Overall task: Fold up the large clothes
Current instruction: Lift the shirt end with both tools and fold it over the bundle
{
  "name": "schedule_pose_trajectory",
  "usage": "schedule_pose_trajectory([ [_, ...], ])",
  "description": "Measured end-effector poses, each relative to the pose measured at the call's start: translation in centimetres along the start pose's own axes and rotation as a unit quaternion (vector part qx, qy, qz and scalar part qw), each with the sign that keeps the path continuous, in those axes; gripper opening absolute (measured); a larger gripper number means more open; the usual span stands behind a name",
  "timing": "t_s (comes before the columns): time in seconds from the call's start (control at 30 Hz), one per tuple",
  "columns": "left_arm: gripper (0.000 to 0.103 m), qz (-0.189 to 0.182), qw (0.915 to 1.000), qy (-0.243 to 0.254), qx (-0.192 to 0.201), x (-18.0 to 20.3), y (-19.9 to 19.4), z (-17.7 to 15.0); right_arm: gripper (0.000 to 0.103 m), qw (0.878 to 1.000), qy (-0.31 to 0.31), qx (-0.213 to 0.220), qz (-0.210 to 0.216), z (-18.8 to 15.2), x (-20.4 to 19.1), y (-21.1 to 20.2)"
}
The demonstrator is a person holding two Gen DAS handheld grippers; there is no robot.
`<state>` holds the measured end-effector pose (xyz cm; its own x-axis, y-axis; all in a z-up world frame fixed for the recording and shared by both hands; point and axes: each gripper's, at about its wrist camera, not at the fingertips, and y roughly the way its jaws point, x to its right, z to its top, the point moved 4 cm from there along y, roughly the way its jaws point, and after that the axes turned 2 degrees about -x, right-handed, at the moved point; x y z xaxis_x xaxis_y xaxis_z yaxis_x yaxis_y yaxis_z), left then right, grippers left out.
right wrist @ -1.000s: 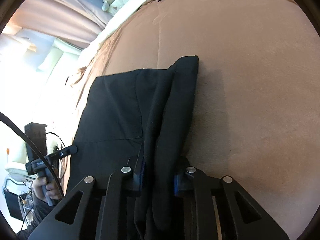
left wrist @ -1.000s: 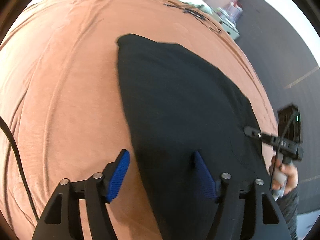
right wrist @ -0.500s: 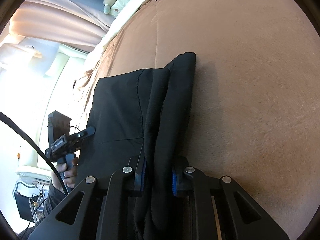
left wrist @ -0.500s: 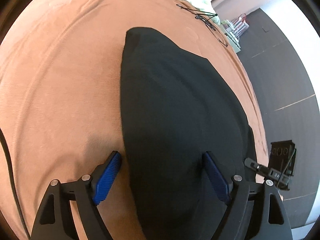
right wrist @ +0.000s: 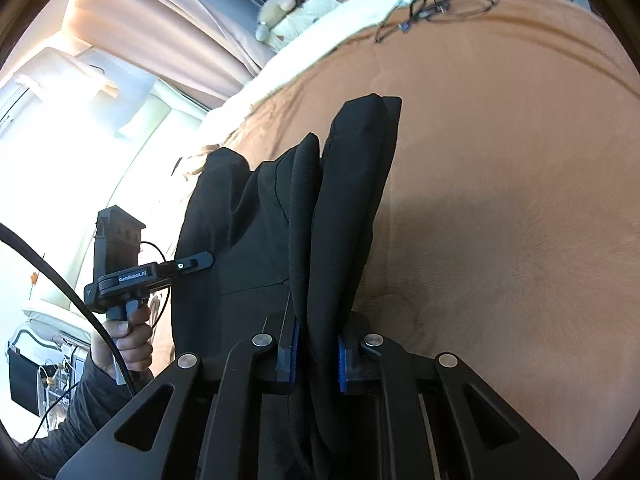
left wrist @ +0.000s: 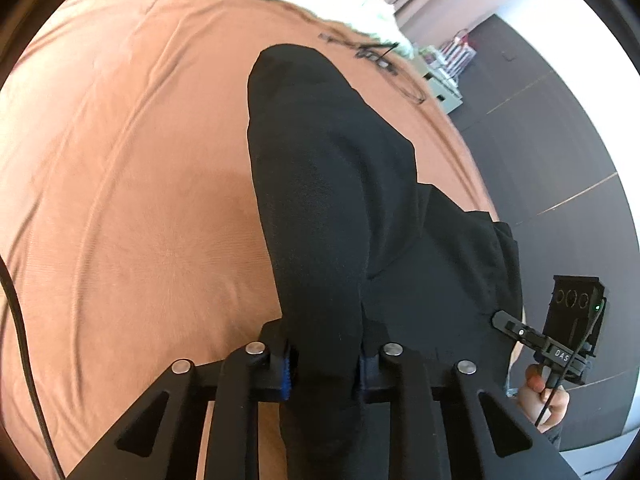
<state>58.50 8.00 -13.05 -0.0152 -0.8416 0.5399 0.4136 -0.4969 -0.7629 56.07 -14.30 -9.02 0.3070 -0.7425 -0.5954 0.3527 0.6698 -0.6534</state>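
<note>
A black garment (left wrist: 328,184) lies on a bed with an orange-brown cover (left wrist: 140,200); its near edge is lifted and gathered into ridges. My left gripper (left wrist: 324,368) has a thick fold of that cloth between its blue pads, and its jaws are closing on it. My right gripper (right wrist: 316,356) grips the other near corner of the garment (right wrist: 240,216), a bunched fold pressed between its pads, the jaws still tightening. Each view shows the other gripper held in a hand: the right gripper (left wrist: 532,336) and the left gripper (right wrist: 160,270).
The bed cover (right wrist: 500,200) spreads wide around the garment. A thin black cable (left wrist: 376,56) lies at the far end near white bedding (left wrist: 320,4). Dark floor (left wrist: 540,140) runs along one side. Curtains (right wrist: 160,20) and a bright window stand beyond the other side.
The left gripper's jaws, wide open astride the garment's edge before, have closed on it. Both grippers have risen, and the flat cloth now stands up in ridges.
</note>
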Motion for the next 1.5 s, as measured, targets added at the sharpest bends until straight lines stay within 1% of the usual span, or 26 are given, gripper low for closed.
schedule_pose_trajectory([
  [0.13,0.019,-0.018,0.9995,0.007,0.023,2.1,-3.3,-0.9,0.010,1.000,-0.012,0.019,-0.004,-1.3,-2.1,-2.1],
  [0.27,0.018,-0.031,0.9986,0.015,0.039,4.4,-6.1,-2.1,0.009,0.999,-0.022,0.045,-0.008,-2.5,-3.9,-4.8],
  [0.4,0.018,-0.052,0.9968,0.031,0.052,7.6,-8.7,-3.4,0.009,0.996,-0.035,0.080,-0.011,-3.6,-4.6,-9.0],
  [0.47,0.018,-0.059,0.9958,0.040,0.056,9.4,-9.5,-3.8,0.009,0.995,-0.040,0.092,-0.018,-4.0,-5.0,-10.7],
  [0.6,0.017,-0.074,0.9931,0.064,0.063,13.6,-10.1,-4.3,0.009,0.992,-0.044,0.113,-0.037,-4.7,-4.4,-14.7],
  [0.63,0.017,-0.080,0.9924,0.070,0.063,14.9,-10.0,-4.3,0.009,0.990,-0.050,0.121,-0.053,-4.7,-4.2,-15.8],
  [0.67,0.017,-0.084,0.9918,0.074,0.062,15.9,-9.9,-4.3,0.009,0.989,-0.051,0.126,-0.059,-4.8,-4.0,-16.6],
  [0.87,0.017,-0.110,0.9873,0.100,0.056,22.9,-8.0,-4.8,0.009,0.981,-0.052,0.156,-0.105,-5.5,-3.4,-22.3],
  [1.0,0.017,-0.128,0.9838,0.117,0.044,27.9,-5.5,-5.1,0.009,0.973,-0.043,0.175,-0.144,-5.9,-2.2,-26.0],
  [1.03,0.017,-0.133,0.9827,0.123,0.039,29.1,-4.8,-5.4,0.009,0.972,-0.041,0.178,-0.150,-5.9,-2.6,-26.3],
  [1.17,0.017,-0.146,0.9778,0.148,0.024,33.5,-2.1,-6.1,0.009,0.963,-0.033,0.195,-0.181,-6.6,-1.8,-29.4],
  [1.2,0.017,-0.151,0.9765,0.153,0.020,34.6,-1.0,-5.6,0.009,0.962,-0.031,0.197,-0.188,-7.0,-2.0,-29.9],
  [1.3,0.017,-0.164,0.9725,0.165,0.009,36.9,1.2,-6.3,0.009,0.955,-0.023,0.201,-0.216,-7.2,-1.8,-31.4],
  [1.37,0.017,-0.173,0.9703,0.169,0.001,38.5,3.4,-6.0,0.009,0.951,-0.018,0.203,-0.232,-7.3,-2.4,-31.9],
  [1.5,0.017,-0.185,0.9669,0.175,-0.015,39.8,6.1,-6.7,0.009,0.944,-0.008,0.205,-0.259,-7.4,-3.3,-32.4],
])
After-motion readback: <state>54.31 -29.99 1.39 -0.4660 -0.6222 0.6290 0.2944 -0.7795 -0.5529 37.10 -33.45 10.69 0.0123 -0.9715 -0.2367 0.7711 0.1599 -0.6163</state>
